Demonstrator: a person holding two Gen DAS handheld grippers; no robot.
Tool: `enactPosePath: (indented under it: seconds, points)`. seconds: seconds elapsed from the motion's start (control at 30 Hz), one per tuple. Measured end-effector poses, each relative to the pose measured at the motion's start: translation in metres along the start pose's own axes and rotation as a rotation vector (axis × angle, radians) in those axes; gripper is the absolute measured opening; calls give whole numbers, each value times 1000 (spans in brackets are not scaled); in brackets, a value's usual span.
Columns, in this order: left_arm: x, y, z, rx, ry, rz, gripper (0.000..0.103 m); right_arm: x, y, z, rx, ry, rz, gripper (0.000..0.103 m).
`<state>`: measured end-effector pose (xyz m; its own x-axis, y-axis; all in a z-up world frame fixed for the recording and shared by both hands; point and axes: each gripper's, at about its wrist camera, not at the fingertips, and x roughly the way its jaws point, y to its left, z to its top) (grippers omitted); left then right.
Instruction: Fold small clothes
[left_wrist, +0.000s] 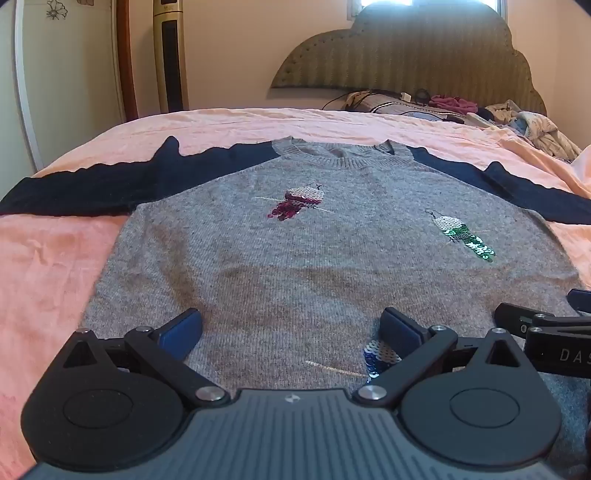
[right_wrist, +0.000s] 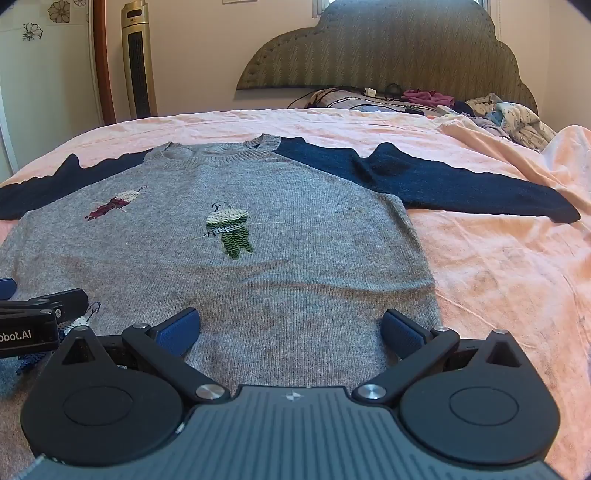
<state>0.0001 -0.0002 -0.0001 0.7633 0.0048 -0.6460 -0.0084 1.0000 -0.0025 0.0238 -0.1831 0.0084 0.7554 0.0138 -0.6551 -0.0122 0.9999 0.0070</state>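
A small grey knit sweater (left_wrist: 295, 258) with navy sleeves lies flat, face up, on the pink bedsheet (left_wrist: 48, 266), neck toward the headboard, sleeves spread out sideways. It carries sequin birds: a red one (left_wrist: 299, 201), a green one (left_wrist: 461, 236) and a blue one (left_wrist: 380, 356) near the hem. My left gripper (left_wrist: 291, 326) is open over the lower left part of the sweater. My right gripper (right_wrist: 291, 326) is open over the sweater (right_wrist: 295, 258) at its lower right, beside the left one. Neither holds anything.
A pile of clothes and a pillow with cables (right_wrist: 498, 110) lies at the bed's head on the right. A padded headboard (right_wrist: 388, 48) stands behind. A tower fan (right_wrist: 138, 62) and a door stand at the far left. Bare pink sheet (right_wrist: 498, 277) lies to the sweater's right.
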Motion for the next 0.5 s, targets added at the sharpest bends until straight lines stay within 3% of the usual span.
enactPosePath:
  seconds: [0.5]
  points:
    - [0, 0, 0, 2, -3, 0, 103, 0, 0, 0, -1, 0, -1, 103]
